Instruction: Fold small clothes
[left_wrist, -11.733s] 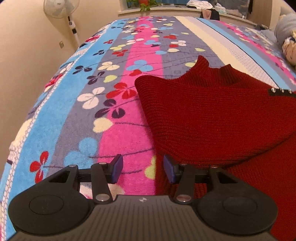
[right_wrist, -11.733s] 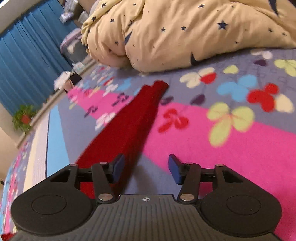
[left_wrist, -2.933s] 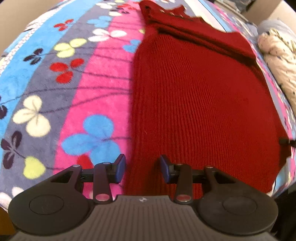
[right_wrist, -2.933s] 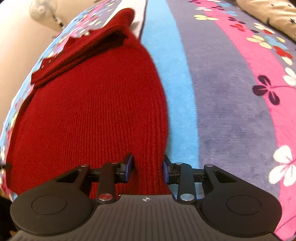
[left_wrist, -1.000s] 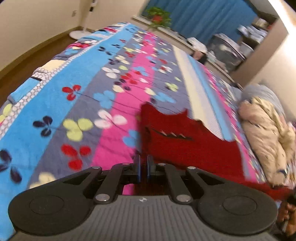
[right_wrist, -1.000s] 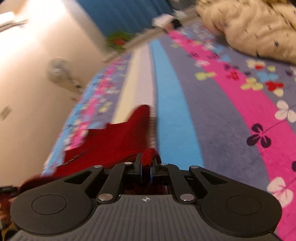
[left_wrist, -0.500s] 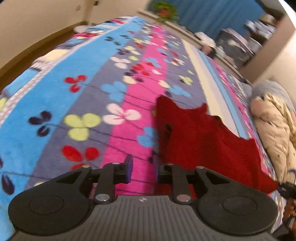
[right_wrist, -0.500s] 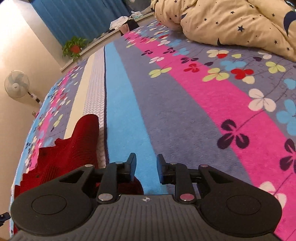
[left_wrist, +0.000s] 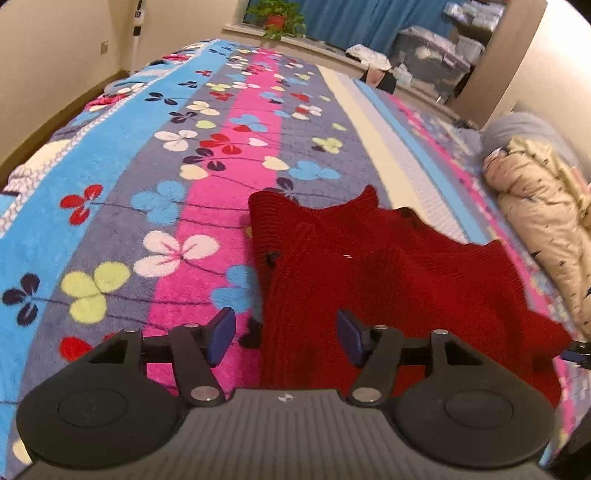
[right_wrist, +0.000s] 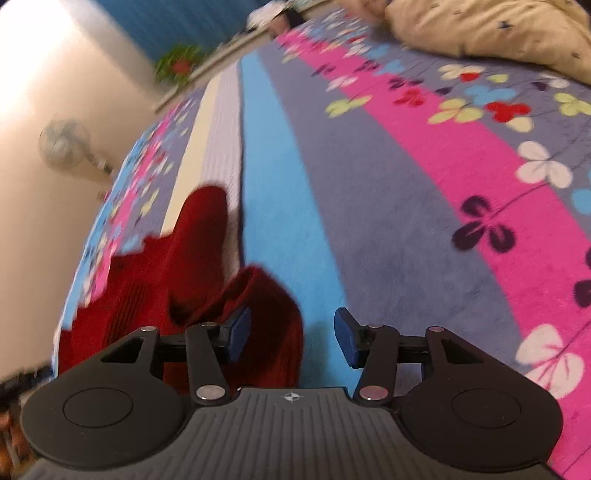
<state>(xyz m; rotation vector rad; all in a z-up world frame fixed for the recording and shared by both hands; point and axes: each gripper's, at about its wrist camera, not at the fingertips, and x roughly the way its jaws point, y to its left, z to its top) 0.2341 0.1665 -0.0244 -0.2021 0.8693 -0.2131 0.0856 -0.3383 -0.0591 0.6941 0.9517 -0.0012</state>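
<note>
A dark red knitted sweater (left_wrist: 369, 266) lies folded over on the flowered bedspread (left_wrist: 155, 155), its near edge rumpled. My left gripper (left_wrist: 282, 338) is open and empty, just above the sweater's near left edge. In the right wrist view the sweater (right_wrist: 192, 266) lies bunched at the lower left. My right gripper (right_wrist: 291, 334) is open and empty, with the sweater's right edge under its left finger. The right gripper's tip (left_wrist: 576, 350) shows at the far right edge of the left wrist view.
A cream quilt (left_wrist: 546, 214) is heaped along the bed's right side and shows in the right wrist view (right_wrist: 487, 26). A fan (right_wrist: 64, 144) stands by the wall left of the bed. A potted plant (left_wrist: 275, 16), blue curtains and storage boxes are beyond the bed's far end.
Both grippers were shut on the sweater's edge a second ago; they have let it go and opened wide. The sweater now lies doubled over on the bed.
</note>
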